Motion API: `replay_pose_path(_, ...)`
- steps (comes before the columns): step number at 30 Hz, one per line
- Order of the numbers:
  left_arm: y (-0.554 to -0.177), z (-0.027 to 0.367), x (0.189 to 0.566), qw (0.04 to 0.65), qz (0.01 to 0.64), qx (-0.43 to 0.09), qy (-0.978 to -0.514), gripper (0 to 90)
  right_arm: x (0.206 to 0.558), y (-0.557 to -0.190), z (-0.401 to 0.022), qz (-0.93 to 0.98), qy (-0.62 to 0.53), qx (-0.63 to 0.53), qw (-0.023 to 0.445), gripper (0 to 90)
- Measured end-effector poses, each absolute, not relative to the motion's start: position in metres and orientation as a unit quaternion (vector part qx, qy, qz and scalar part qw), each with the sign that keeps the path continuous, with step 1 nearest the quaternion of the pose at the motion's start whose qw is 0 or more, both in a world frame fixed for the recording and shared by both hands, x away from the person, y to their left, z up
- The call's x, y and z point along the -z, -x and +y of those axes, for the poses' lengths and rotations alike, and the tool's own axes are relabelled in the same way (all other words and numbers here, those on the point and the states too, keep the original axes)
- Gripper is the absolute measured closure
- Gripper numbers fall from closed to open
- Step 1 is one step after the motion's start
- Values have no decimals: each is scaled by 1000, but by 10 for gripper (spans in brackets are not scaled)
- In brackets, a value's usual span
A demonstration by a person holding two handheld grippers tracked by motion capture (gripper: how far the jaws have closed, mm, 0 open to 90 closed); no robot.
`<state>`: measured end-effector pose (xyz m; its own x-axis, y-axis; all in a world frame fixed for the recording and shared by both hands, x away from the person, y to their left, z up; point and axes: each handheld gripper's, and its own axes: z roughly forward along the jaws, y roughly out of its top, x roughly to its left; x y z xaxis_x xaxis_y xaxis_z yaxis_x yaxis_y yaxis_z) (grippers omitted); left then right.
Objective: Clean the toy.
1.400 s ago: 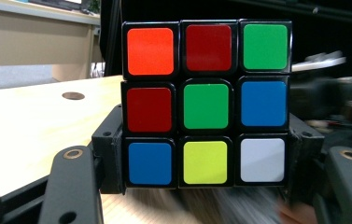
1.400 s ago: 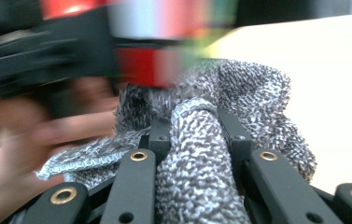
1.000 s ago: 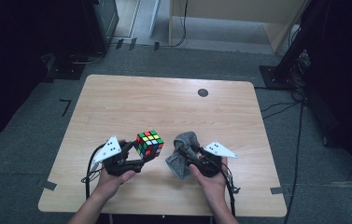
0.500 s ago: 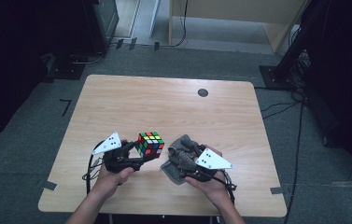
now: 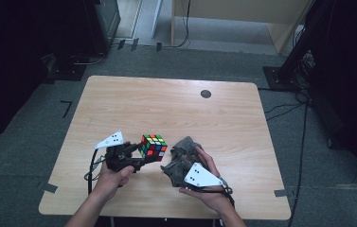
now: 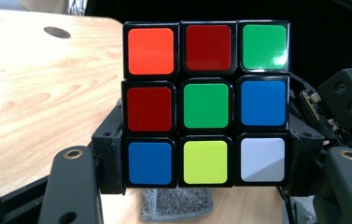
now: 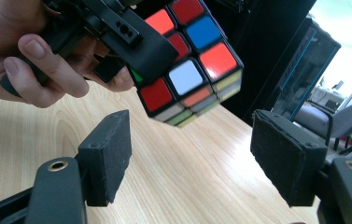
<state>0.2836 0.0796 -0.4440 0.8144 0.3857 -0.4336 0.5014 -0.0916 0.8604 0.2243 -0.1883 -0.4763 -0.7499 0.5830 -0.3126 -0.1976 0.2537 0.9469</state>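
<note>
The puzzle cube (image 5: 153,146) was held above the counter (image 5: 176,109) near its front edge in the high view, clamped in the left hand-held gripper (image 5: 136,153); the right hand-held gripper (image 5: 178,158) lay just beside it, with a grey cloth (image 5: 185,146) at its jaws. In the left gripper view, the puzzle cube (image 6: 205,103) stood upright with its bottom layer seated between both jaws, whose pads pressed on its sides; the grey cloth (image 6: 176,203) lay on the counter (image 6: 38,93) below. In the right gripper view, the right hand-held gripper (image 7: 190,154) had just been opening; its jaws stood apart with nothing between them, and the puzzle cube (image 7: 187,65) hung tilted beyond them, gripped by the left hand-held gripper (image 7: 141,46) in the person's hand (image 7: 29,46).
</note>
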Motion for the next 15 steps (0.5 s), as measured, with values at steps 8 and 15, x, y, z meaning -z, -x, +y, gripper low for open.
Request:
replay_pose_path(8,-286,74,445,582,308,81,-748,344,477,-224,-184,721,-114,-584,355,266)
replay_pose_path(15,-287,69,447,574,299,112,-755,343,480,-223,-178,728,-90,-565,377,257)
